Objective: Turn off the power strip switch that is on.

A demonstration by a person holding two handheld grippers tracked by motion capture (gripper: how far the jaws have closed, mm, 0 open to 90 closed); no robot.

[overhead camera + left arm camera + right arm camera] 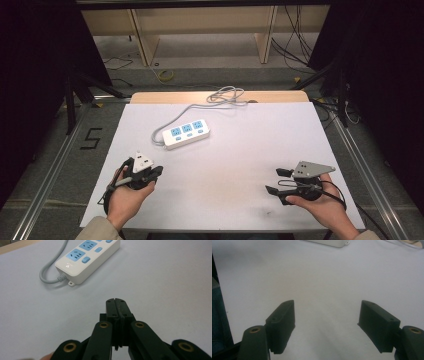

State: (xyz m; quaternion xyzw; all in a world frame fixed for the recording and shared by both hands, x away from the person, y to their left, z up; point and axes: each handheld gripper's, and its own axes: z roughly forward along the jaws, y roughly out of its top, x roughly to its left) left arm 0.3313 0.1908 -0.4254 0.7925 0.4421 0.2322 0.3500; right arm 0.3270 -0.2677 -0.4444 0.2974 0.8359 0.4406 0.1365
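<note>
Power strip [186, 133] lies untouched on the counter [225, 170]. My left hand-held gripper [117, 305] is pressed together, my right hand-held gripper [327, 322] spread, both empty. Its cable [220, 97] could snag and drag it.

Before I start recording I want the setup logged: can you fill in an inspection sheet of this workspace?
Surface: white table top, bare apart from the strip; wooden edge at the far side.
Job's things: white power strip with three blue sockets, lying flat, far-left of centre.
Clutter: nothing seen.
Grippers: left gripper shut, empty, near-left; right gripper open, empty, near-right.
Cables: strip's grey cord coiled at the far edge; floor cables beyond.
Surroundings: wooden shelf unit, aluminium frame rails.
</note>
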